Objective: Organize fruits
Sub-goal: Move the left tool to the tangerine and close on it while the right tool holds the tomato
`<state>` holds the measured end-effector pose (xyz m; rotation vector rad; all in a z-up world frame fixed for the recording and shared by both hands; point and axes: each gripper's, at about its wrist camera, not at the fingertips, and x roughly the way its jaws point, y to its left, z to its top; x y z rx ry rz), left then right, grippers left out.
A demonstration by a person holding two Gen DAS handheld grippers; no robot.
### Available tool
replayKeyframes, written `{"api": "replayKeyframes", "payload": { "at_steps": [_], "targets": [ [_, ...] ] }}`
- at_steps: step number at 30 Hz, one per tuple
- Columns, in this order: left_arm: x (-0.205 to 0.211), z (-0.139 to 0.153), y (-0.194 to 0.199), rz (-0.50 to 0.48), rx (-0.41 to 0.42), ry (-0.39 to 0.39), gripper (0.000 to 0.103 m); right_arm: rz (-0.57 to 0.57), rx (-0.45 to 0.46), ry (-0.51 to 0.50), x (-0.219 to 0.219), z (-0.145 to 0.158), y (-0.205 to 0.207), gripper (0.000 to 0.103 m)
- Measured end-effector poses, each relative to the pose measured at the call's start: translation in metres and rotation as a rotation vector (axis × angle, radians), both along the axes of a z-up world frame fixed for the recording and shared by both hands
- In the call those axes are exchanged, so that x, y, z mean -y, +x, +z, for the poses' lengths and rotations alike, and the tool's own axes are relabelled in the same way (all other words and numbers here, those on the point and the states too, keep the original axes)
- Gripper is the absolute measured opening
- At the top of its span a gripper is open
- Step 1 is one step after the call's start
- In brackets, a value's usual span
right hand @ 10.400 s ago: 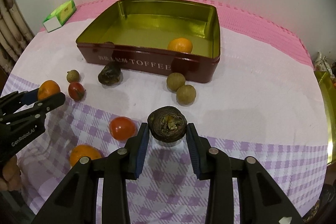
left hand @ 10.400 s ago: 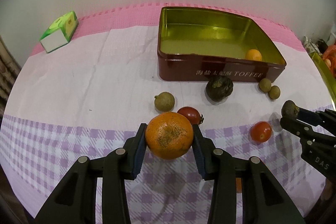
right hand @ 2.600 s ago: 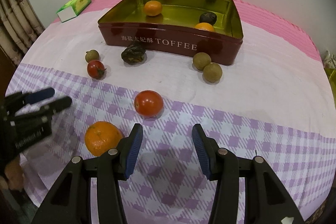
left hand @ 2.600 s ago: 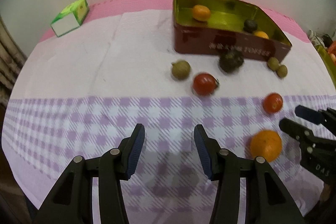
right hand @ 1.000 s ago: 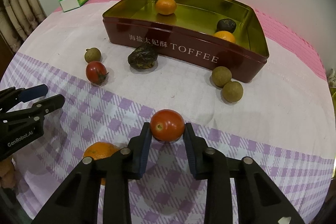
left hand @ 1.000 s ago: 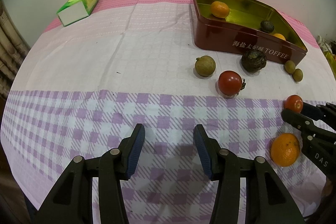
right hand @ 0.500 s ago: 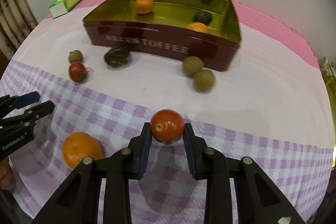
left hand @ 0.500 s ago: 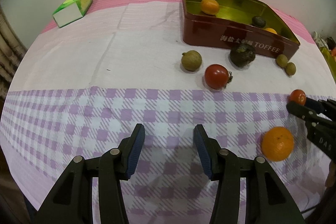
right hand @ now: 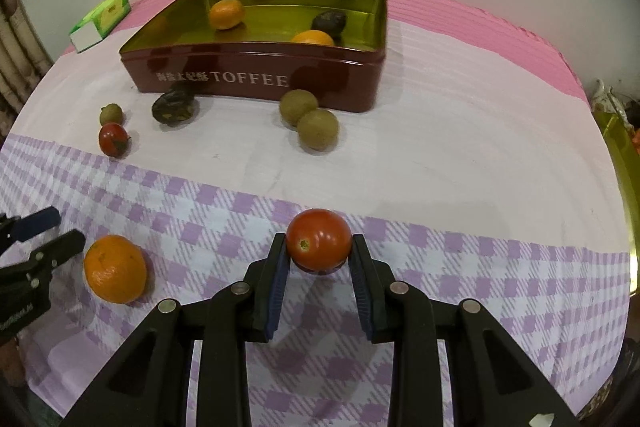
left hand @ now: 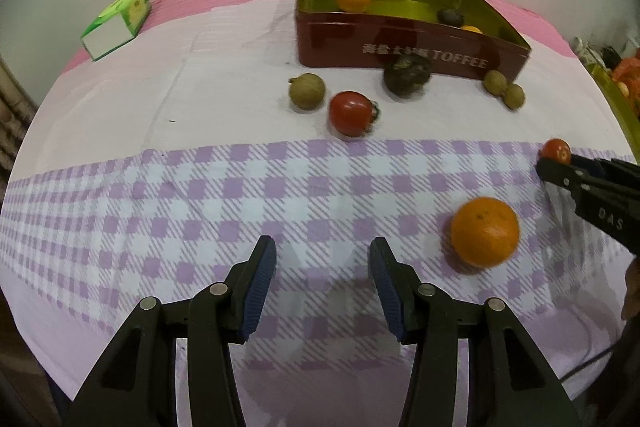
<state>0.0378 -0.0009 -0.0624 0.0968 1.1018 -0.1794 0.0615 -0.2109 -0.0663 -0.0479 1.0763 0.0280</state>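
The right gripper [right hand: 319, 247] is clamping a red tomato [right hand: 319, 239] between its blue pads, holding it just above the purple-checked part of the tablecloth [right hand: 460, 163], near the camera and well short of the tin. The left gripper [left hand: 322, 279] is hanging with its jaws apart and nothing between them, over the same checked band at the near left. An orange [right hand: 115, 269] is lying on the cloth just beside the left gripper's tips. Farther off, the dark red toffee tin [right hand: 256, 77] is sitting open on the white part of the cloth, holding two small oranges and a dark wrinkled fruit. In front of its near wall are lying another dark wrinkled fruit [right hand: 175, 107], two brown-green longans [right hand: 308, 119] touching each other, and, further left, a single longan [right hand: 111, 113] with a second tomato [right hand: 114, 139] just beside it. A green carton [right hand: 100, 21] is lying at the far left.
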Motion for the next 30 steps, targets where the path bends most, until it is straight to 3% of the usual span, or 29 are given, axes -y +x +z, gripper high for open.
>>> {"api": "replayKeyframes", "payload": {
  "at_steps": [11,30],
  "targets": [
    [0.01,0.005,-0.017,-0.04,-0.003,-0.004,0.051,-0.068,-0.005,0.025,0.027,0.001,-0.009,0.028],
    [0.052,0.006,-0.035,-0.149,-0.025,-0.013,0.051,-0.095,-0.02,0.023,0.038,-0.002,-0.028,0.028]
  ]
}}
